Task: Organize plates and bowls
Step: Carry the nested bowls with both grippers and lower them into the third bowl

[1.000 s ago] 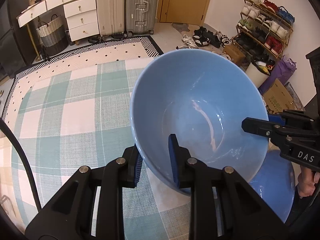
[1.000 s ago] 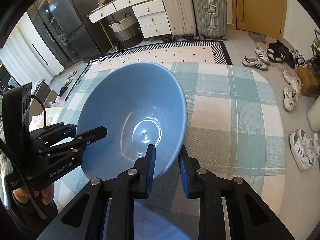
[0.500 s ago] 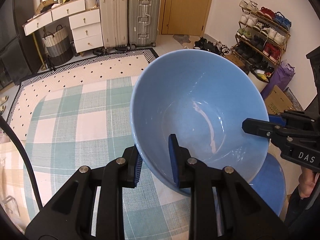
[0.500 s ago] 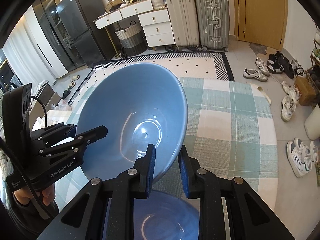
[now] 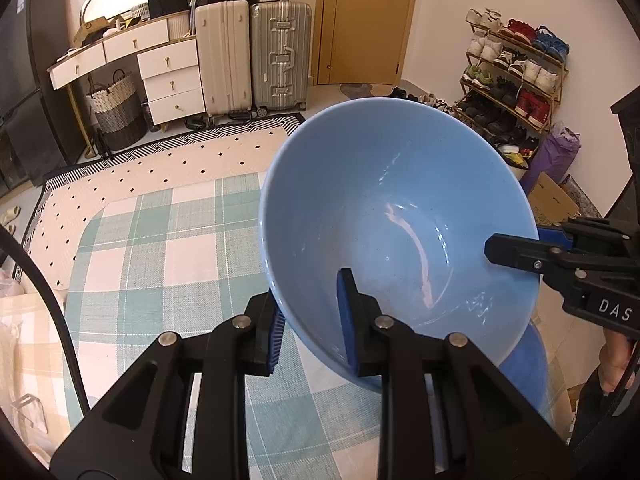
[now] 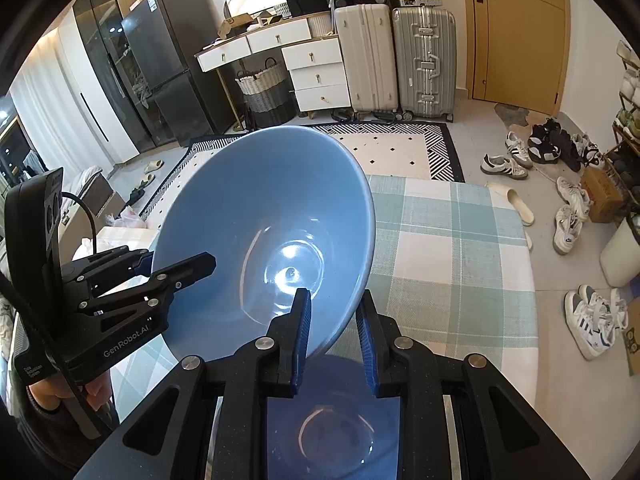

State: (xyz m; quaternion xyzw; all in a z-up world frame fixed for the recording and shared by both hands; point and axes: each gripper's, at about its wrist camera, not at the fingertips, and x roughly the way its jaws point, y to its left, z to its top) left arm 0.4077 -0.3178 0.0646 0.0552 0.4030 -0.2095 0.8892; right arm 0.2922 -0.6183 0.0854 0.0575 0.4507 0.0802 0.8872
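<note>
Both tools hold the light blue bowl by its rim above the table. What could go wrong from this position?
The light blue bowl is pinched only at its rim by the left tool and the right tool, so the glazed rim might slip. If it drops, it could strike the darker blue dish directly below and chip both.

We see our right gripper (image 6: 332,332) clamped on the near rim of a light blue bowl (image 6: 256,232), one pad inside the wall and one outside. The bowl is tilted, its opening facing us, held above the checked tablecloth (image 6: 452,264). Our left gripper (image 6: 176,266) pinches the opposite rim from the left side. Directly beneath, between our fingers, lies a darker blue bowl (image 6: 336,420). Beyond the table stand two suitcases (image 6: 396,40), white drawers (image 6: 316,72) and scattered shoes (image 6: 568,224).
</note>
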